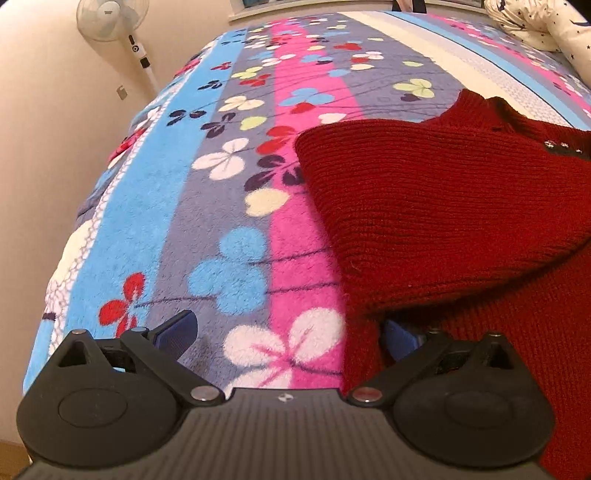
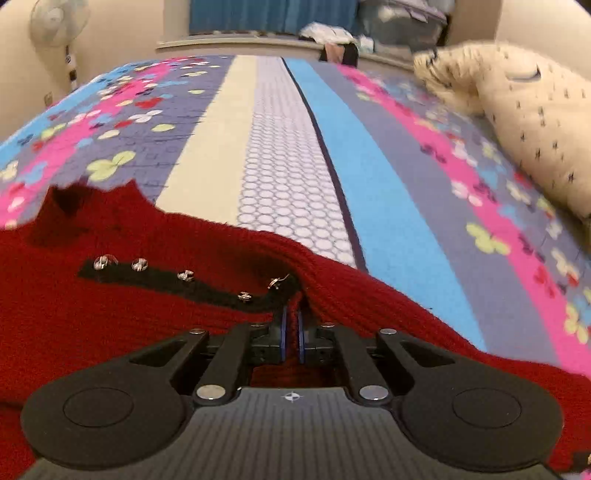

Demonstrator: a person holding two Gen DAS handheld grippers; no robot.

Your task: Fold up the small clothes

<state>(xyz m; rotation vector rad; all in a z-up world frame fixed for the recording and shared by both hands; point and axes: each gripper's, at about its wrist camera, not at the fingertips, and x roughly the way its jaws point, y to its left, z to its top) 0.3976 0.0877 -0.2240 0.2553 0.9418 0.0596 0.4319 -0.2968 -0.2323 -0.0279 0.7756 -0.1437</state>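
A small dark red knit sweater (image 1: 436,206) lies on the flowered bed blanket (image 1: 236,206), one sleeve folded across its body. My left gripper (image 1: 288,332) is open at the sweater's left edge; its right finger is partly under the red knit, its left finger over bare blanket. In the right wrist view the sweater (image 2: 110,317) has a black strip with several shiny buttons (image 2: 184,276). My right gripper (image 2: 291,325) is shut on a fold of the red knit just past the strip's end.
A cream star-print pillow (image 2: 524,133) lies at the bed's far right. A white standing fan (image 1: 110,18) is by the wall beyond the bed's left edge. Clothes and boxes (image 2: 369,29) sit behind the headboard ledge.
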